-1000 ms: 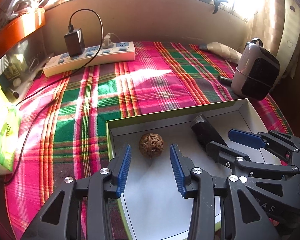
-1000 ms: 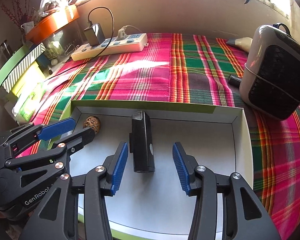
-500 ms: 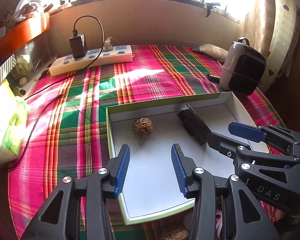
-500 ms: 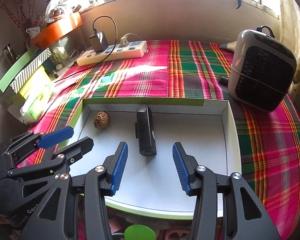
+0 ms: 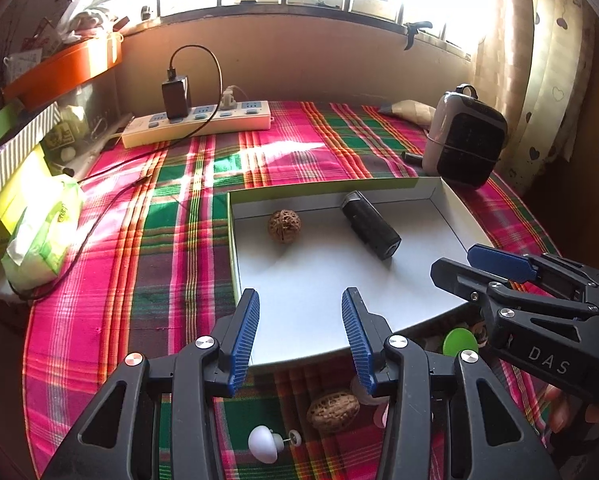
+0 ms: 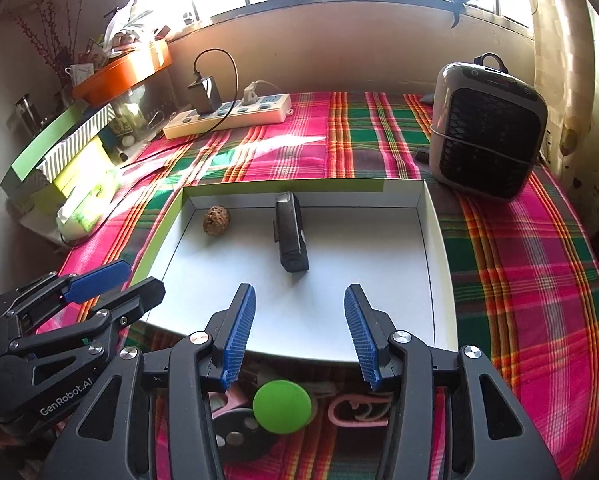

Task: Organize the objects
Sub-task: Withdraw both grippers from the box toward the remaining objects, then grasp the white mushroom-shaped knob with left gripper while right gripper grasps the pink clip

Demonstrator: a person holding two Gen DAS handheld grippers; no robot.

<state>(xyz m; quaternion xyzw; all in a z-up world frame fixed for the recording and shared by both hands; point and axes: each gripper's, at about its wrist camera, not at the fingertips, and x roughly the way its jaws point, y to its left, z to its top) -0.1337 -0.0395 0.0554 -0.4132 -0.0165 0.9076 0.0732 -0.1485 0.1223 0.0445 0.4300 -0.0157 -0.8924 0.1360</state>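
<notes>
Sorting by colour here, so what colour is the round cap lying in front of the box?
Bright green cap, seen best in the right wrist view.

Shallow white box (image 6: 427, 216), green-edged, on a plaid-covered desk (image 6: 519, 264). Contents: one walnut (image 6: 216, 221) near the far left corner; one black oblong device (image 6: 291, 232) lying lengthwise at centre, well apart from the walnut. Right gripper (image 6: 299, 330): blue pads parted, nothing between, over the box's near edge. Left gripper (image 6: 119, 280): at lower left, jaws apart, empty. Below the box: green disc (image 6: 282, 407), pink loop (image 6: 355, 410). Behind: power strip (image 6: 235, 118), small heater (image 6: 487, 132).
</notes>
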